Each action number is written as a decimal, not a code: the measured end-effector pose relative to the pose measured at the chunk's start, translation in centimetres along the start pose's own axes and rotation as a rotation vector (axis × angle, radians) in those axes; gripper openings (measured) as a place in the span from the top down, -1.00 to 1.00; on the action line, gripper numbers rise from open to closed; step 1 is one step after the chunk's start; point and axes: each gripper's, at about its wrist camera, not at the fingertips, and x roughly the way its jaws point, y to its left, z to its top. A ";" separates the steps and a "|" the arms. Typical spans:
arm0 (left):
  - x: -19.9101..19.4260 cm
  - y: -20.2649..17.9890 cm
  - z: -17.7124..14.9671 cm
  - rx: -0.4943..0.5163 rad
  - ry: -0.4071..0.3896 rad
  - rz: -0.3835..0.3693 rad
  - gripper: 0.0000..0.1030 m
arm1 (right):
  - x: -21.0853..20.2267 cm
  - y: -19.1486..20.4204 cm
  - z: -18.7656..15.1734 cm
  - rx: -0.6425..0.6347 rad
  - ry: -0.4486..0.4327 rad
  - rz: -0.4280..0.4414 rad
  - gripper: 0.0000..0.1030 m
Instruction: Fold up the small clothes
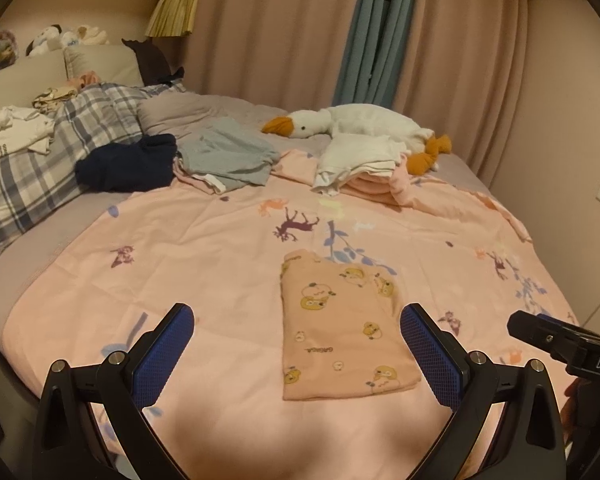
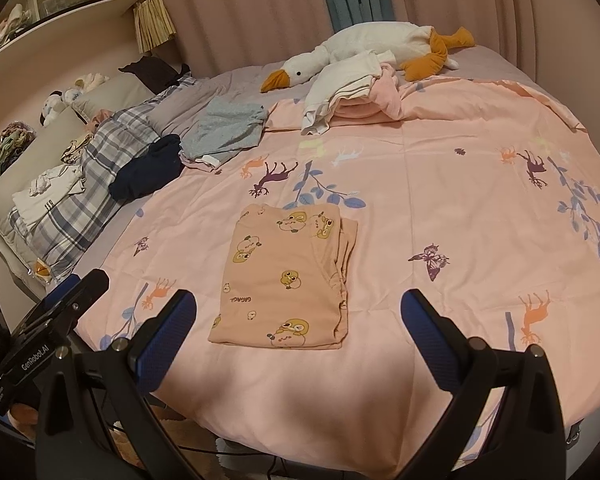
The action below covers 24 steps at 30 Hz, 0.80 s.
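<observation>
Pink curtains (image 1: 284, 28) hang behind a wide bed (image 1: 52, 240), and a pink sheet with deer and leaves (image 1: 220, 264) is spread over the near part of it. On this sheet, near the front edge, lies the small peach garment with yellow cartoon animals (image 1: 340, 328), already folded into a flat rectangle; from the right wrist view its doubled edges show on its right side (image 2: 288, 276). Both left tongs (image 1: 296, 356) and right tongs (image 2: 298, 344) are spread wide apart and hold nothing, and each hangs above the sheet just in front of the garment. It looks like thin cotton: light, soft, limp, not fragile, and it will sag or fall open if lifted by one layer only. I judge that the best hold is on the two near corners, pinching all the layers together. More clothes wait further back: a grey piece (image 1: 228, 152), a dark navy piece (image 1: 128, 164) and a white and pink pile (image 1: 360, 172) beside a plush goose (image 1: 360, 124).
</observation>
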 end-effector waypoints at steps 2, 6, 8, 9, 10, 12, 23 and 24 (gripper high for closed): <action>0.0 0.0 0.0 -0.001 0.000 -0.005 -0.98 | 0.2 0.1 0.0 -0.006 0.003 -0.012 -0.99; -0.3 0.2 0.0 -0.005 -0.012 -0.008 -0.98 | 0.4 0.4 -0.1 -0.014 0.007 -0.017 -0.99; -0.3 0.1 0.0 -0.002 -0.009 -0.005 -0.98 | 0.3 0.5 -0.1 -0.016 0.008 -0.014 -0.99; -0.2 0.1 0.0 0.003 -0.007 -0.005 -0.98 | 0.4 0.6 -0.1 -0.016 0.008 -0.014 -0.99; -0.2 0.1 0.0 0.007 -0.008 -0.005 -0.98 | 0.4 0.6 -0.1 -0.018 0.010 -0.016 -0.99; -0.3 0.0 0.0 0.007 -0.011 -0.002 -0.98 | 0.5 0.7 -0.1 -0.022 0.015 -0.019 -0.99; -0.2 -0.1 -0.1 0.005 -0.012 0.025 -0.98 | 0.8 1.2 -0.3 -0.039 0.021 -0.037 -0.99; -0.2 -0.1 -0.1 0.003 -0.013 0.025 -0.98 | 0.9 1.2 -0.3 -0.042 0.023 -0.043 -0.99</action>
